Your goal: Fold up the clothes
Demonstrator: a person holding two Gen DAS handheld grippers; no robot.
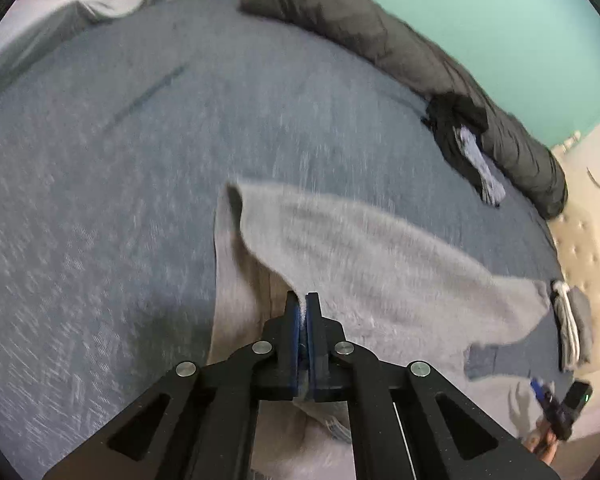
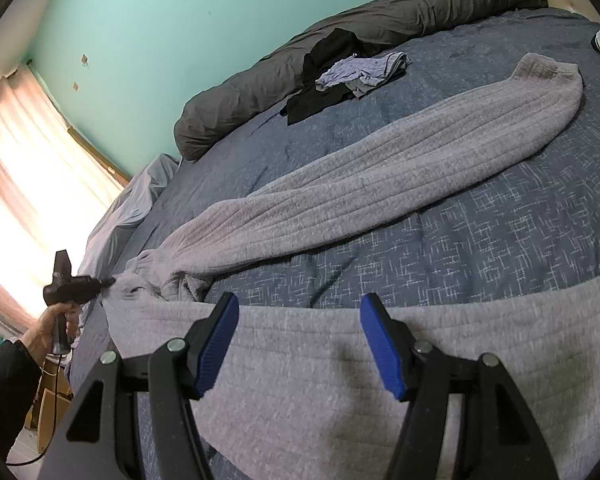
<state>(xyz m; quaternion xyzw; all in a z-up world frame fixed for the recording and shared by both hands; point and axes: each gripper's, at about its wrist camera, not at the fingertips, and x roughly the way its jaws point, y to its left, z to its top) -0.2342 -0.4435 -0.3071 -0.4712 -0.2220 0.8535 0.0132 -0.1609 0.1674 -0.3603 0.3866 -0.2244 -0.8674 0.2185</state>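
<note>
A grey ribbed fleece garment (image 2: pixel 380 176) lies across the blue bed cover (image 2: pixel 500 240), one long sleeve reaching to a cuff (image 2: pixel 540 70) at the far right. My left gripper (image 1: pixel 303 300) is shut on a lifted edge of this garment (image 1: pixel 360 248), and the cloth drapes away from it to the right. In the right wrist view the left gripper (image 2: pixel 110 280) pinches the garment's far end, held by a hand (image 2: pixel 54 322). My right gripper (image 2: pixel 300 344) hangs open just above the garment's near body, its blue pads (image 2: pixel 380 348) holding nothing. It appears small in the left wrist view (image 1: pixel 540 388).
A dark grey rolled duvet (image 2: pixel 340 36) lines the teal wall. Black clothes (image 2: pixel 324 80) and a pale blue piece (image 2: pixel 364 70) lie beside it. A small folded stack (image 1: pixel 572 328) sits at the bed edge. Pale sheets (image 2: pixel 140 200) and a bright curtain (image 2: pixel 28 184) are at the left.
</note>
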